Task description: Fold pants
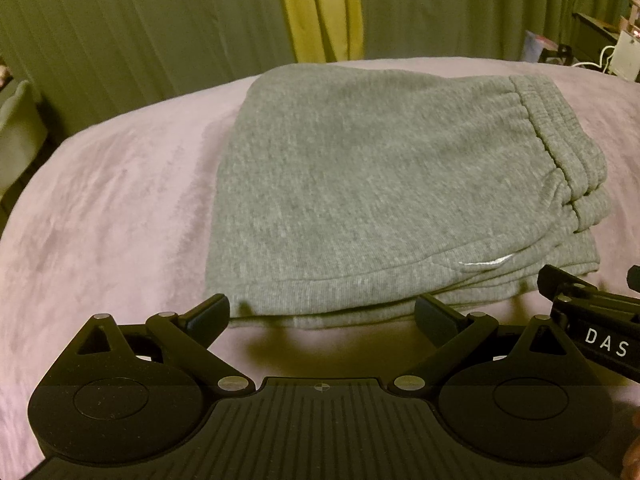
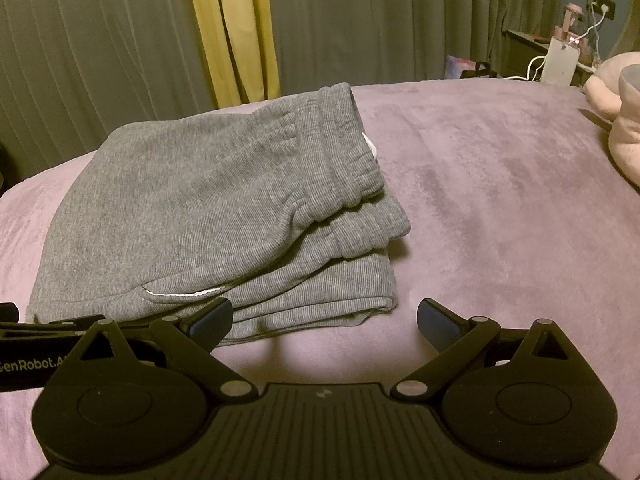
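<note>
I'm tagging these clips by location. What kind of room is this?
Most likely a bedroom. The folded grey pants lie on a wide, soft surface under a mauve blanket, apparently a bed, with a pink plush toy at one end and floor-length curtains behind.

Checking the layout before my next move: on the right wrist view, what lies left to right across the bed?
Folded grey pants → bare stretch of purple bedspread → pink plush toy at the right edge.
</note>
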A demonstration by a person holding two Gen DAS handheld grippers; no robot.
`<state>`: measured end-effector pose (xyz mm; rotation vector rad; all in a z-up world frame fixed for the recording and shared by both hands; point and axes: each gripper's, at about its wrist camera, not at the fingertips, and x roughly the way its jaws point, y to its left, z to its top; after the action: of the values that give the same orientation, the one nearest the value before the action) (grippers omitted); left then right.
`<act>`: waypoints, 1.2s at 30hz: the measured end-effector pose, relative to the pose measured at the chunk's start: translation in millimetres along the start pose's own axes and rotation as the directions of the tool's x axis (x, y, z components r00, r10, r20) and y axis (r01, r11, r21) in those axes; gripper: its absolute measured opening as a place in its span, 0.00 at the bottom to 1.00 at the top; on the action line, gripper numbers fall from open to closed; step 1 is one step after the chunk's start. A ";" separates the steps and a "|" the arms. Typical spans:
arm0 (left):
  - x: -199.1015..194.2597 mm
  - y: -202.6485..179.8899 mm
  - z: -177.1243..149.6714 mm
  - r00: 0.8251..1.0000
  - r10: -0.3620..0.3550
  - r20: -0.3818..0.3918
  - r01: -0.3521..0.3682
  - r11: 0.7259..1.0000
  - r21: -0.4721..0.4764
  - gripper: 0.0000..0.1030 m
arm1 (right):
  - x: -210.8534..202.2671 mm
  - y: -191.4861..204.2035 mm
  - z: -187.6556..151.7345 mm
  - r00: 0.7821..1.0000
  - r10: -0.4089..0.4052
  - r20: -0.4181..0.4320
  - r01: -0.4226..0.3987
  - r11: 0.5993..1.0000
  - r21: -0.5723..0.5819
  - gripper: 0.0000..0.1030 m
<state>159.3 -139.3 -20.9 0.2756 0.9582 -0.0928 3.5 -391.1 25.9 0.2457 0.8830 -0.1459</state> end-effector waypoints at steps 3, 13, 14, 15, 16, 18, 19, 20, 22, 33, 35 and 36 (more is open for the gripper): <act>0.5 0.2 0.1 1.000 -0.001 0.000 0.001 1.000 0.001 0.99 | 0.2 0.0 -0.1 1.000 0.001 -0.001 -0.001 1.000 0.001 0.96; 1.1 0.1 0.5 1.000 -0.005 -0.001 0.005 1.000 0.000 0.99 | 0.4 -0.2 -0.6 1.000 0.001 -0.003 -0.001 1.000 0.005 0.96; 1.1 -0.2 0.5 1.000 -0.005 -0.001 0.005 1.000 0.000 0.99 | 0.4 -0.3 -0.5 1.000 0.002 -0.003 -0.002 1.000 0.005 0.96; 1.1 -0.1 0.6 1.000 -0.005 -0.001 0.005 1.000 0.001 0.99 | 0.4 -0.3 -0.6 1.000 0.002 -0.003 -0.002 1.000 0.006 0.96; 1.1 0.0 0.7 1.000 -0.006 -0.001 0.006 1.000 0.001 0.99 | 0.5 -0.3 -0.6 1.000 0.002 -0.004 -0.002 1.000 0.006 0.96; 1.0 -0.3 0.7 1.000 -0.006 0.000 0.006 1.000 0.001 0.99 | 0.4 -0.3 -0.6 1.000 0.002 -0.004 -0.002 1.000 0.006 0.96; 1.1 -0.5 0.7 1.000 -0.005 -0.001 0.005 1.000 0.000 0.99 | 0.5 -0.4 -0.5 1.000 0.003 -0.004 -0.003 1.000 0.006 0.96; 0.9 -0.3 0.8 1.000 -0.005 -0.002 0.005 1.000 0.000 0.99 | 0.5 -0.3 -0.5 1.000 0.002 -0.004 -0.002 1.000 0.006 0.96; 1.1 -0.5 1.1 1.000 -0.007 -0.002 0.007 1.000 0.001 0.99 | 0.5 -0.5 -0.4 1.000 0.003 -0.004 -0.003 1.000 0.006 0.96; 1.9 -2.3 2.4 1.000 -0.006 -0.002 0.006 1.000 0.006 0.99 | 1.2 -1.1 -0.9 1.000 0.004 -0.006 -0.004 1.000 0.008 0.96; 1.7 -2.9 2.6 1.000 -0.005 -0.001 0.005 1.000 0.008 0.99 | 1.5 -1.2 -1.2 1.000 0.004 -0.007 -0.004 1.000 0.009 0.96; 1.6 -2.9 2.7 1.000 -0.004 0.000 0.004 1.000 0.008 0.99 | 1.4 -1.2 -1.2 1.000 0.004 -0.006 -0.004 1.000 0.009 0.96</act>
<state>161.7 -142.7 -21.3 0.2807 0.9591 -0.1005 3.3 -391.9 23.9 0.2563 0.8882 -0.1456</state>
